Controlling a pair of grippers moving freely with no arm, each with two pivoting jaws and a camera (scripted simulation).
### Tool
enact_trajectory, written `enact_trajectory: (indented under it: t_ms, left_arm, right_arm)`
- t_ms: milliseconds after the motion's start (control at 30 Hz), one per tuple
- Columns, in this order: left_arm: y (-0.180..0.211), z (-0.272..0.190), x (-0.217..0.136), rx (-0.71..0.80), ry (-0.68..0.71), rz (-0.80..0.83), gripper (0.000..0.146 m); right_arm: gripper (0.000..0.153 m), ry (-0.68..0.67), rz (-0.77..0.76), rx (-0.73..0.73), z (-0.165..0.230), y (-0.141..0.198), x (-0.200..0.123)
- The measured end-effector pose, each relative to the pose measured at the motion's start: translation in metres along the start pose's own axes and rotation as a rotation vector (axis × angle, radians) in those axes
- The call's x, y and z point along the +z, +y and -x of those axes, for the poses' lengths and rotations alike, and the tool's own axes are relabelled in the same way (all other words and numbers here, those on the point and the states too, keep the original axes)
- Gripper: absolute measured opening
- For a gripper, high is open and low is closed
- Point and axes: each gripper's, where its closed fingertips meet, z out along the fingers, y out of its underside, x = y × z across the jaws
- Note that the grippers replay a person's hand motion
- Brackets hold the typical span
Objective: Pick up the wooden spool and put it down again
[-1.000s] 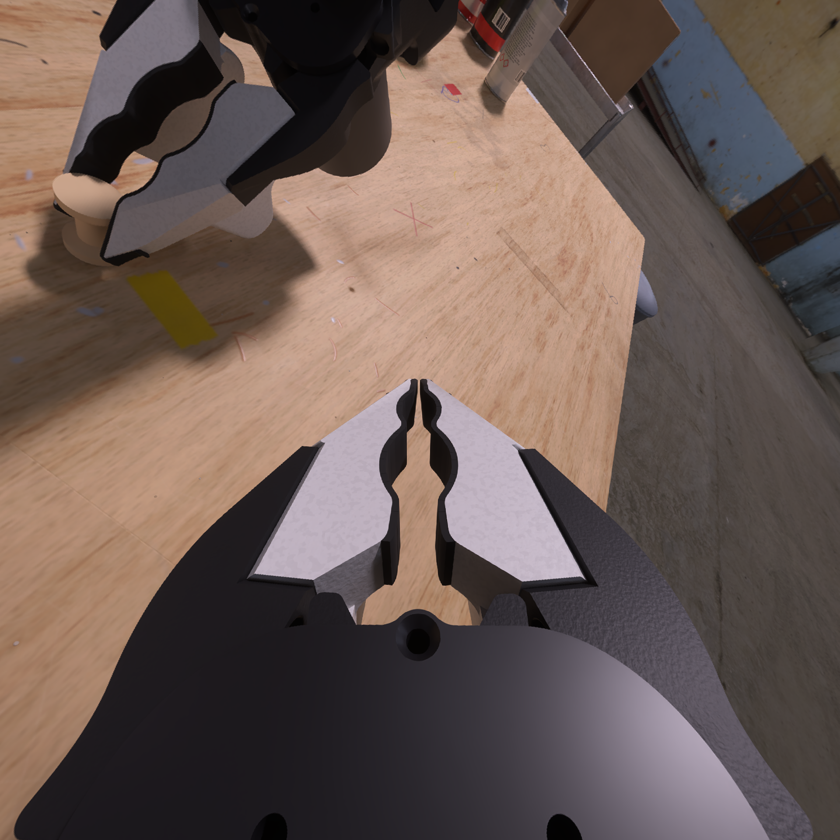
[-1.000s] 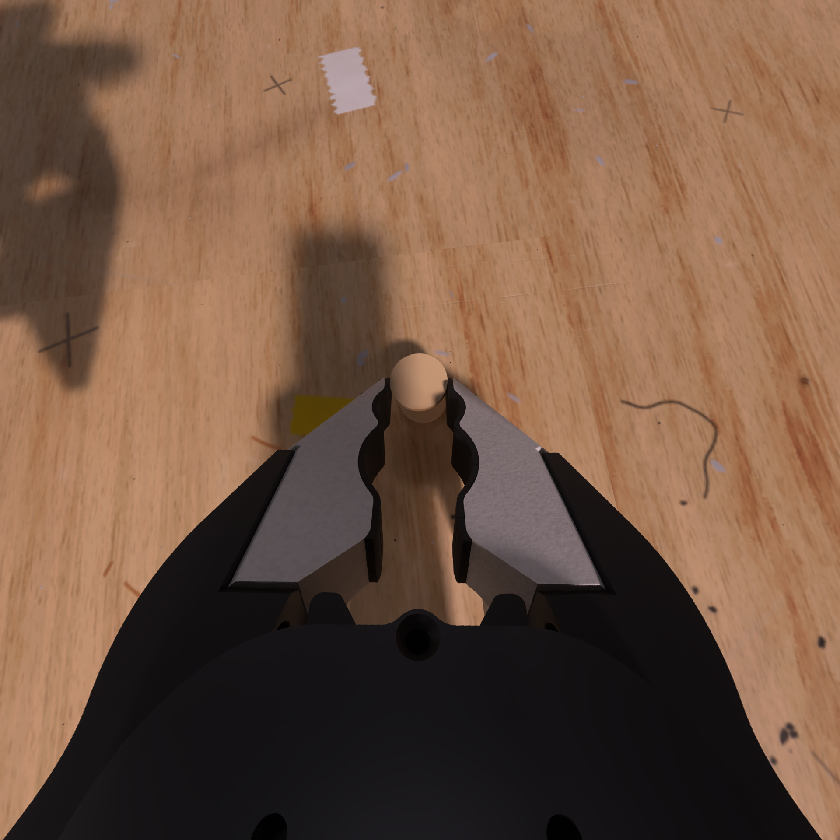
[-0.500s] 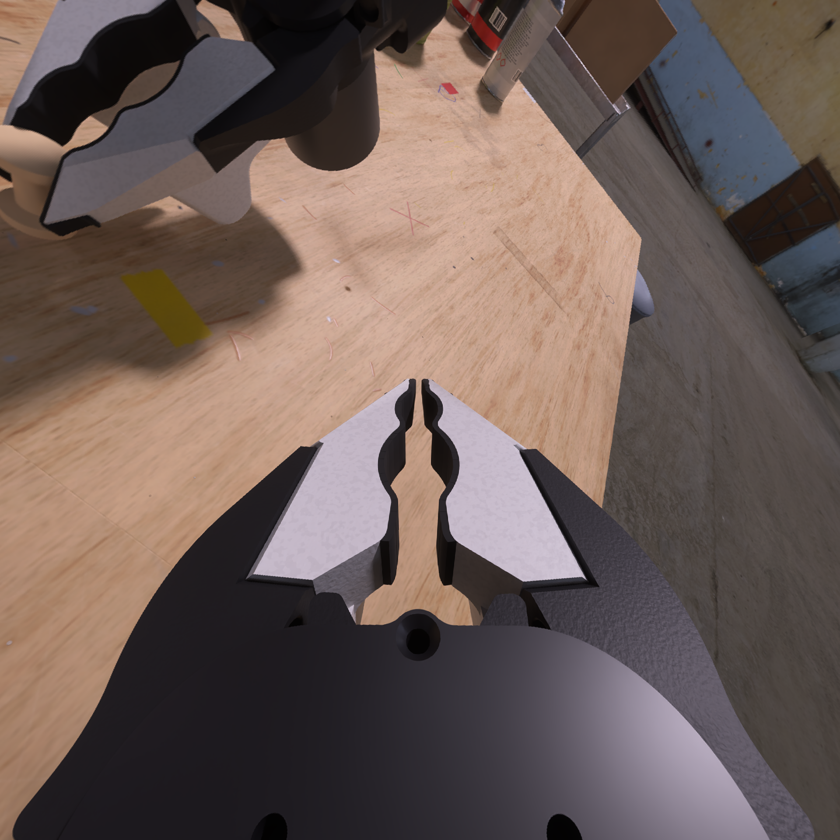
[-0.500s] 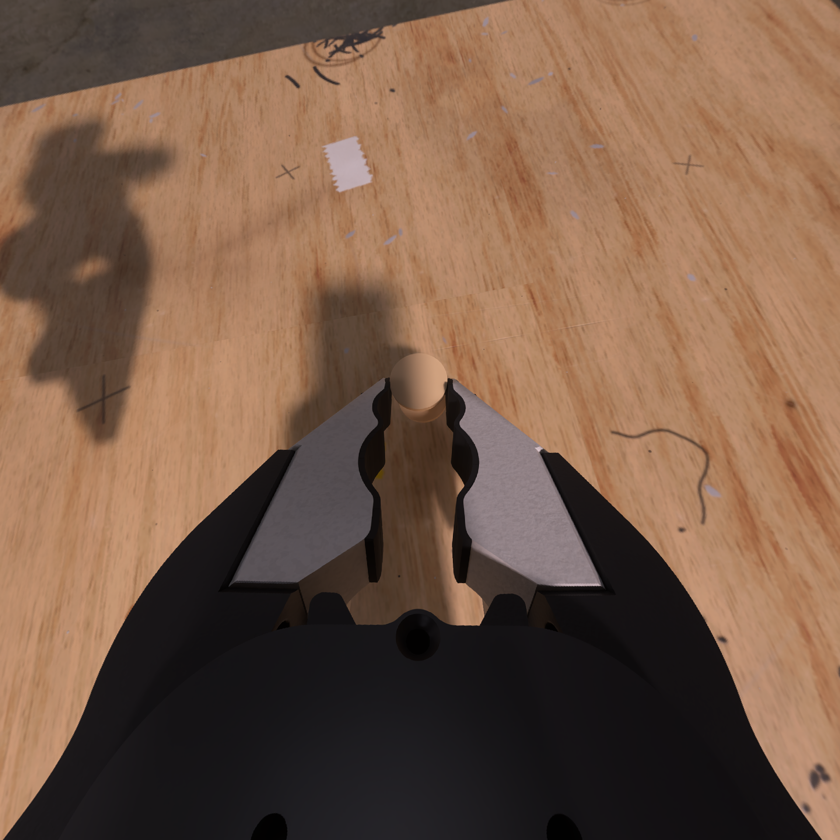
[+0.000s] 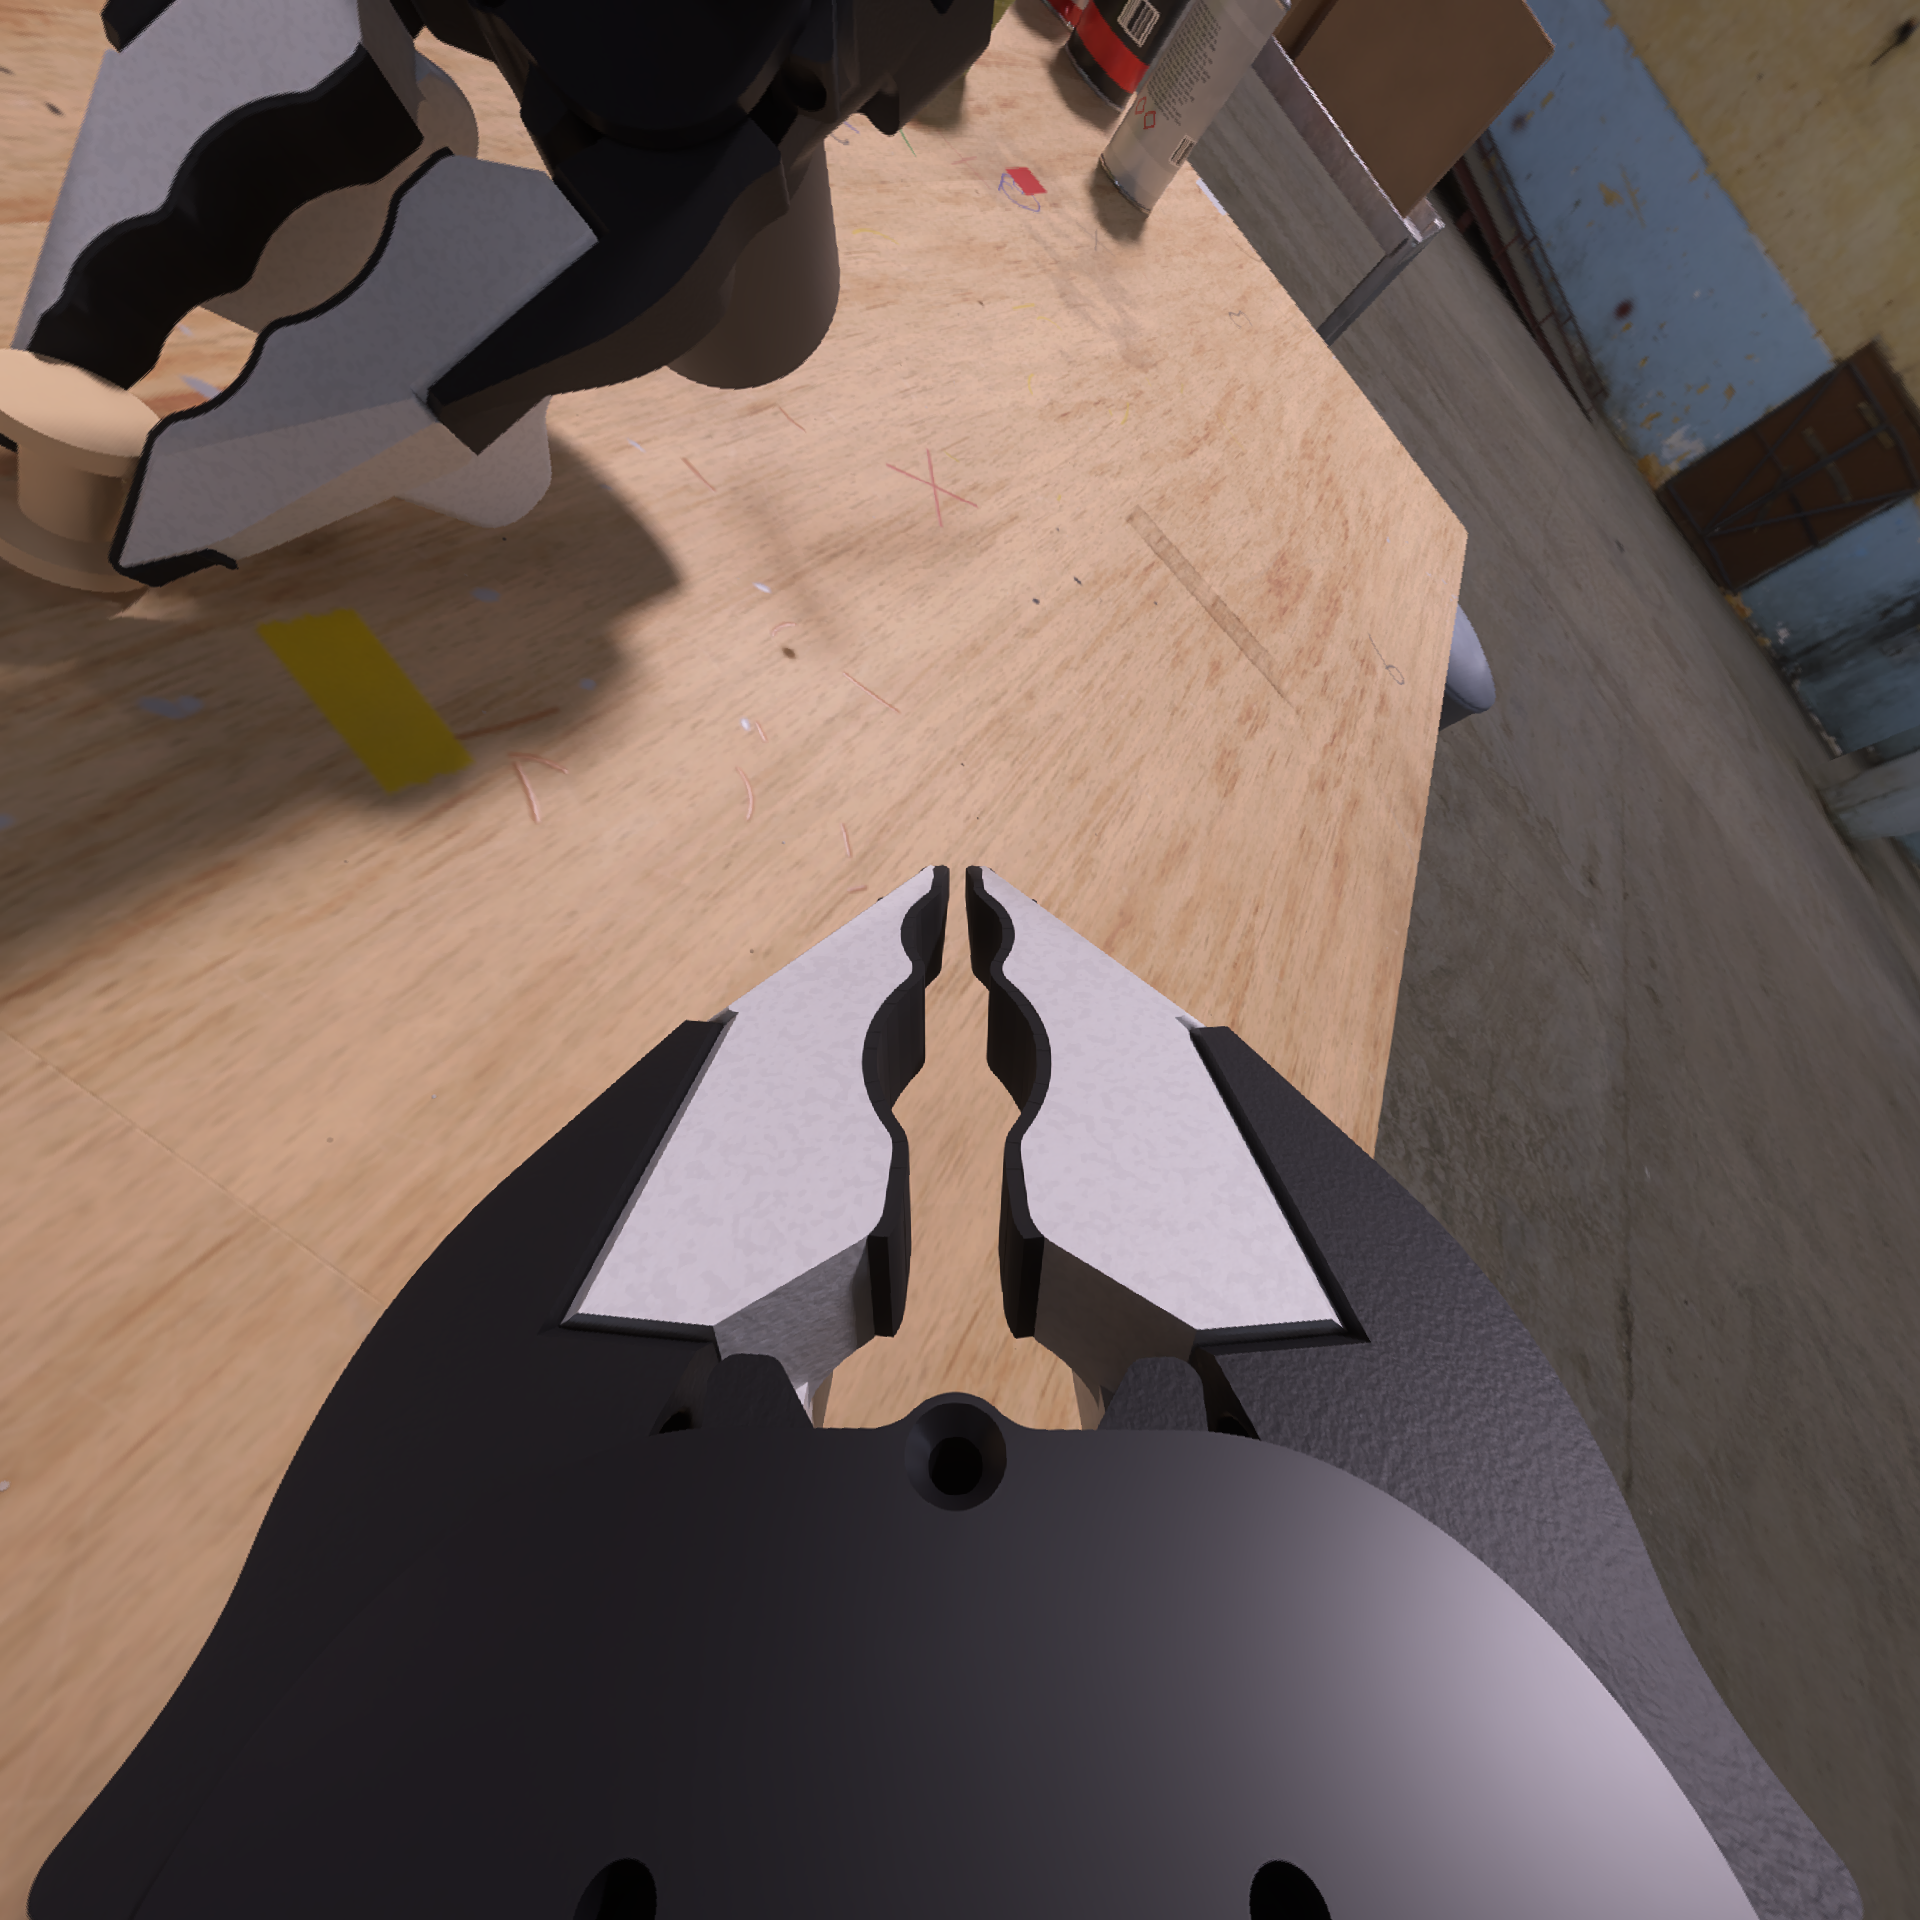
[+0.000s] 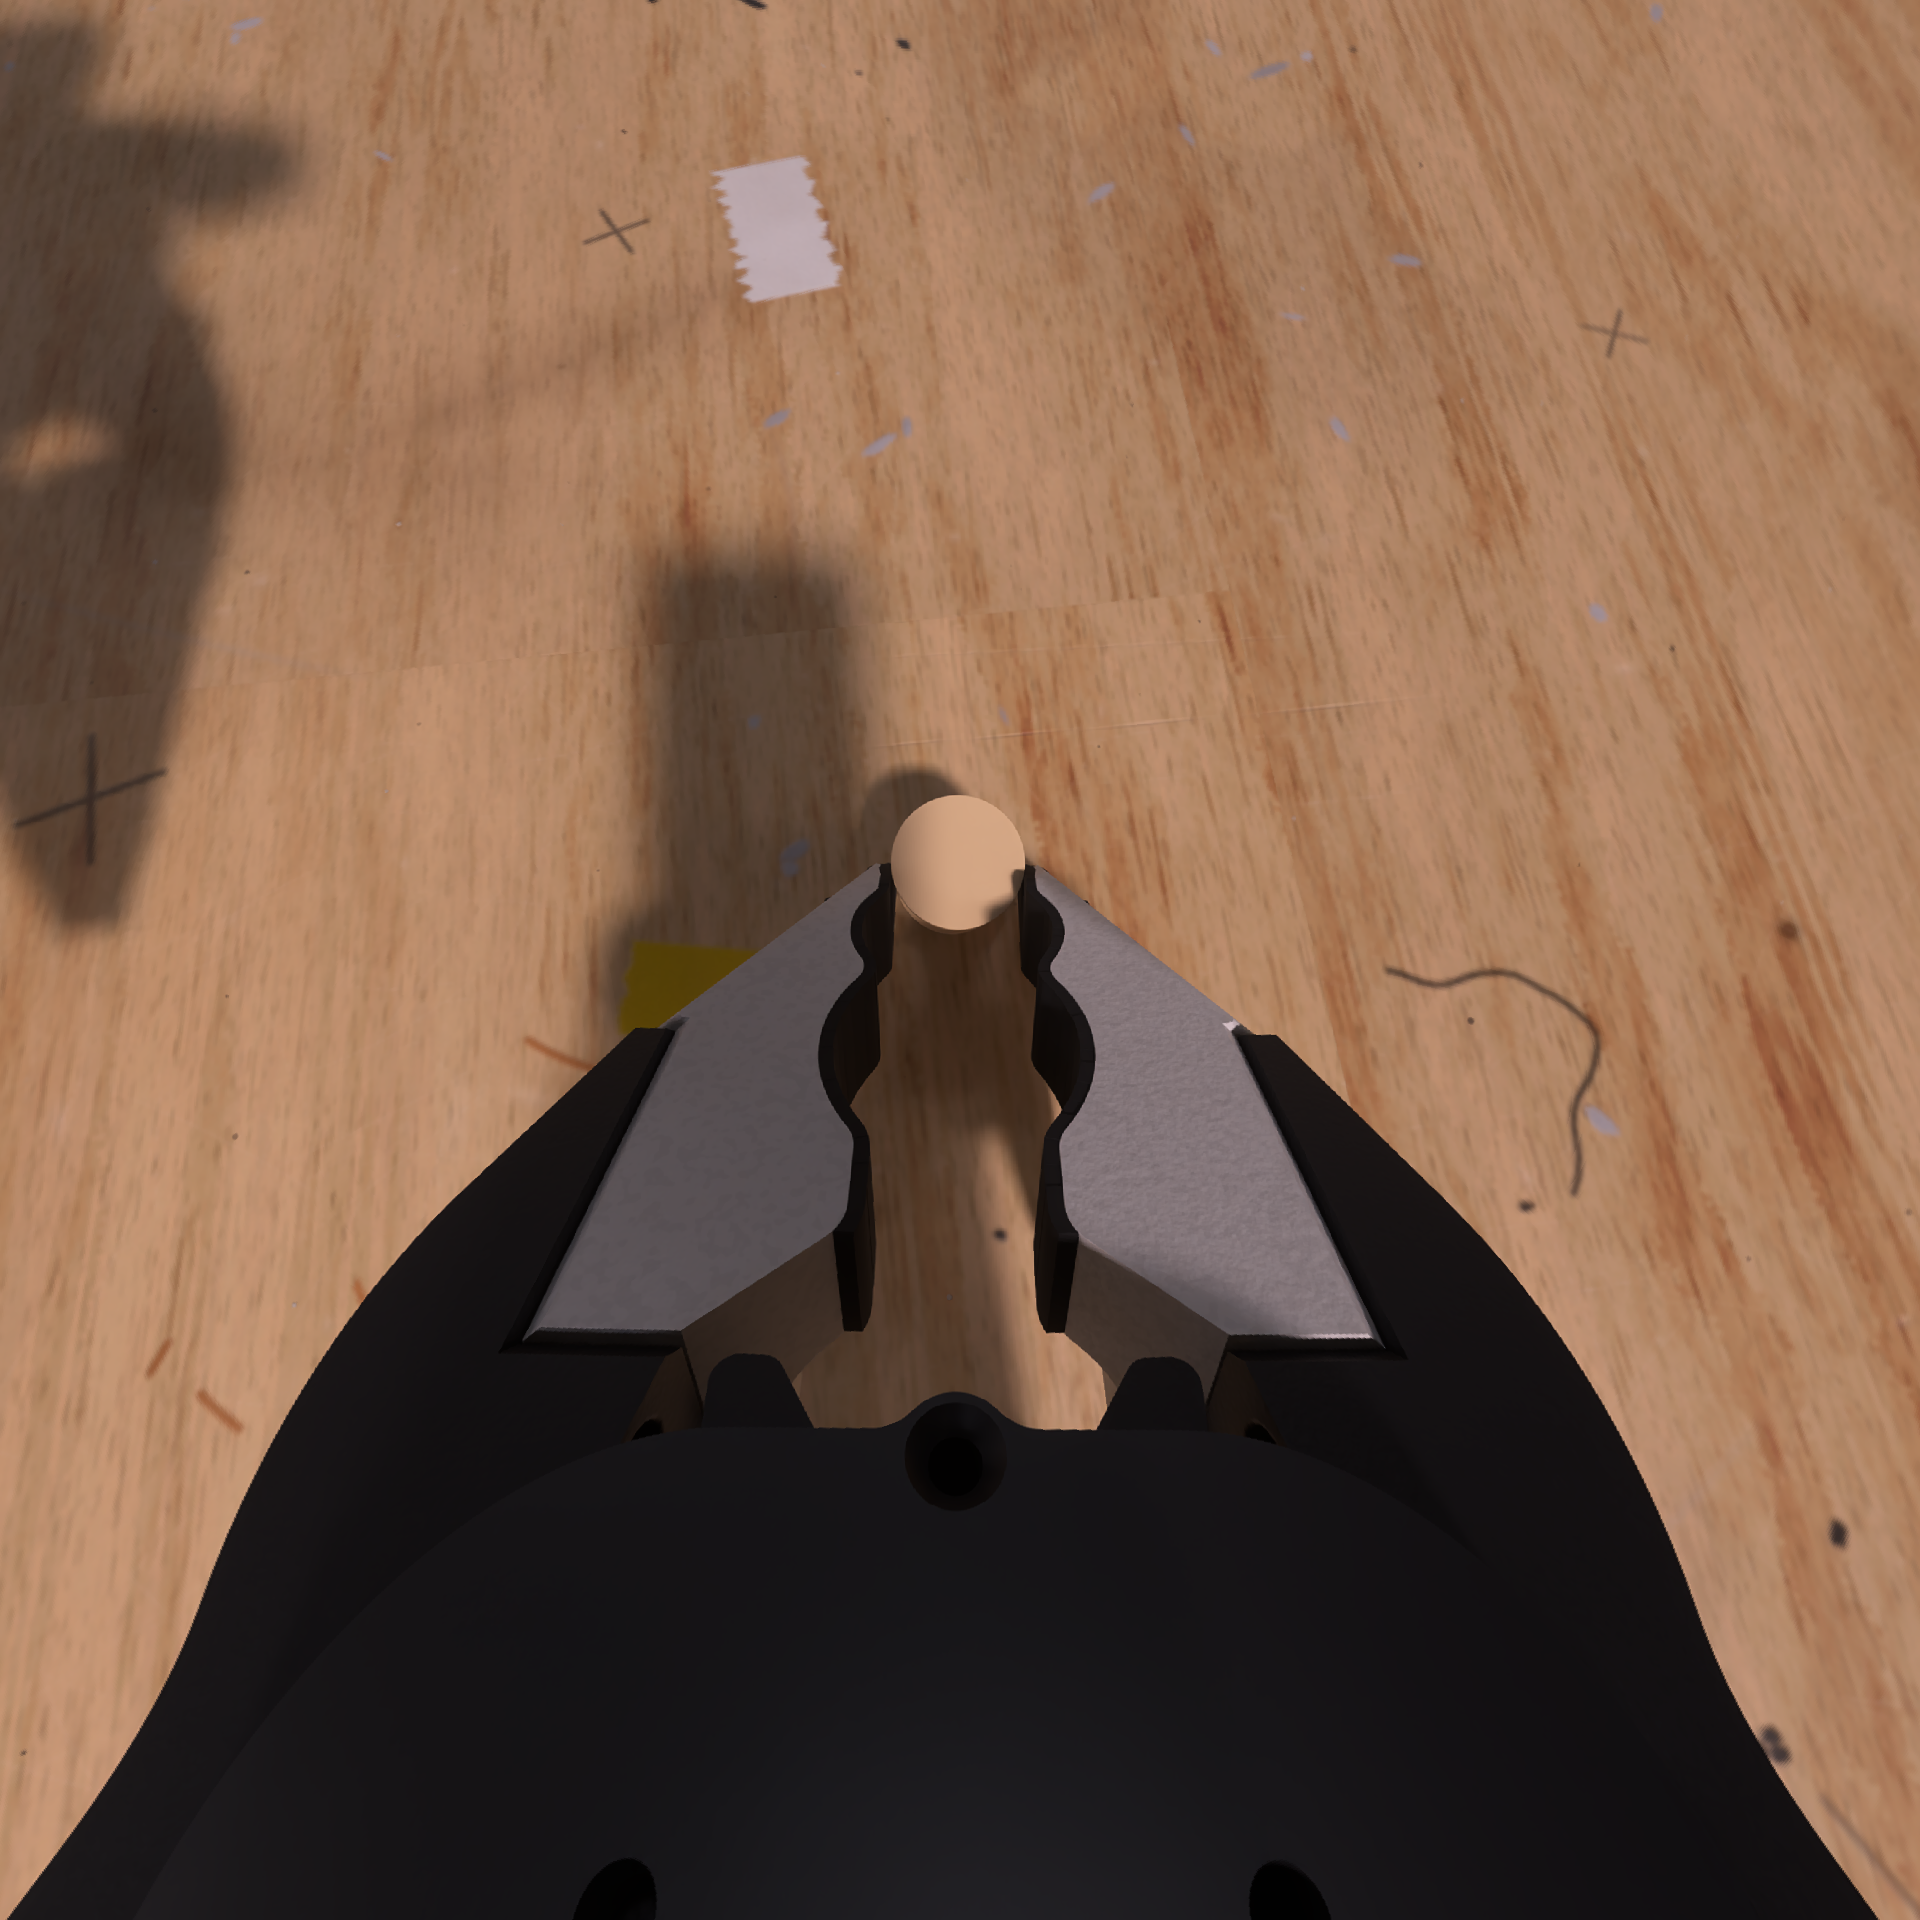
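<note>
The wooden spool is light tan and stands upright, its round top showing between my right gripper's tips. My right gripper is shut on the spool's narrow middle. In the left wrist view the right gripper is at the upper left, and the spool in its tips sits low over the plywood table. I cannot tell whether the spool's bottom flange touches the table. My left gripper is shut and empty, hovering over the table near its right edge.
A yellow tape strip lies just beside the spool, also in the right wrist view. A white tape piece lies farther ahead. A dark thread lies to the right. Cans stand at the far end. The table edge drops to the floor.
The right gripper, with the spool in it, was higher above the table half a second ago and has come back down close to the surface. The left gripper has not moved.
</note>
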Motion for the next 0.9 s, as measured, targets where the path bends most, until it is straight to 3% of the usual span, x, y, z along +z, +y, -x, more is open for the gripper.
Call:
enact_trajectory:
  t_ms: [267,467,600,900]
  left_arm:
    - [0.001,0.000,-0.003,0.000,-0.005,0.000,0.003]
    - [0.002,0.000,-0.004,0.000,-0.007,0.002,0.004]
    - [0.002,0.000,-0.003,-0.003,-0.003,0.007,0.004]
    - [0.004,-0.001,0.000,-0.009,0.004,0.022,0.005]
  right_arm:
    - [0.040,-0.073,-0.051,-0.040,0.012,-0.003,-0.010]
    - [0.042,-0.079,-0.017,-0.044,0.013,0.004,-0.005]
    - [0.040,-0.064,-0.011,-0.041,0.010,0.005,-0.005]
    - [0.018,-0.062,-0.004,-0.057,0.008,0.006,-0.006]
